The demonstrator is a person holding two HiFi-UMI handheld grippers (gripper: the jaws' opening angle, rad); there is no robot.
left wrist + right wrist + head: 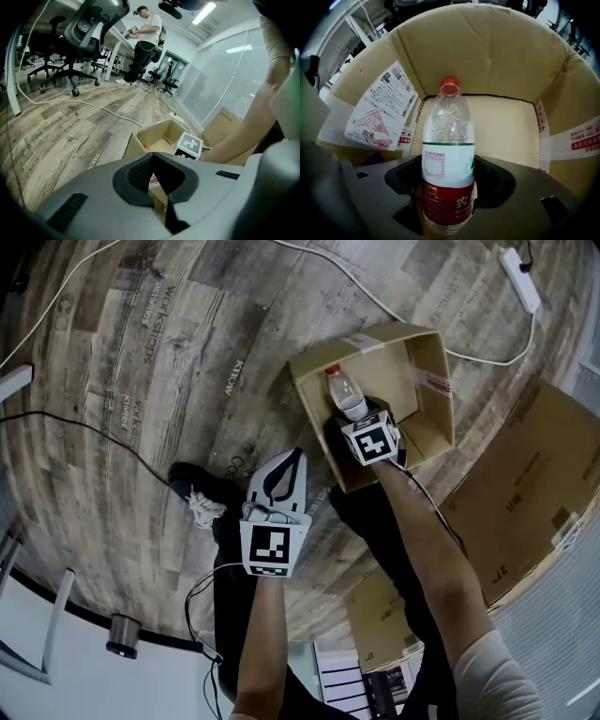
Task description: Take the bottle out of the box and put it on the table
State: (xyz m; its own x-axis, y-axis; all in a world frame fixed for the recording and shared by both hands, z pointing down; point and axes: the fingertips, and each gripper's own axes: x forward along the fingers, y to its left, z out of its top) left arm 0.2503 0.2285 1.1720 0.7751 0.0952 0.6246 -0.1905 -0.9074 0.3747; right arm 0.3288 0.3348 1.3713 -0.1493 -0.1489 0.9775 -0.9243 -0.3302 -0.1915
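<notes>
I am holding the right gripper (449, 186) down inside the open cardboard box (427, 343) that sits on the wood-look floor. Its jaws are standing wide, one on each side of the plastic water bottle (448, 154). The pads are not pressing on it, since I am seeing a gap on both flanks. The bottle is inside the box, lying on the box bottom as far as I can judge, with its red cap pointing away from me and the red-and-white label sitting right between my jaws.

My left gripper (151, 161) is hanging outside the box, near its corner, with its jaws drawn together on nothing.

I am judging the bottle to be thin clear plastic. It should be light, though I cannot tell how much water is in it. The wall will probably dent if I squeeze hard, and the round body and glossy label could let it slip or roll. I am reckoning the labelled middle is the place to take it, across the full width, where the body is straight and stiffer than the ribbed shoulder, and gripping firmly but without crushing
</notes>
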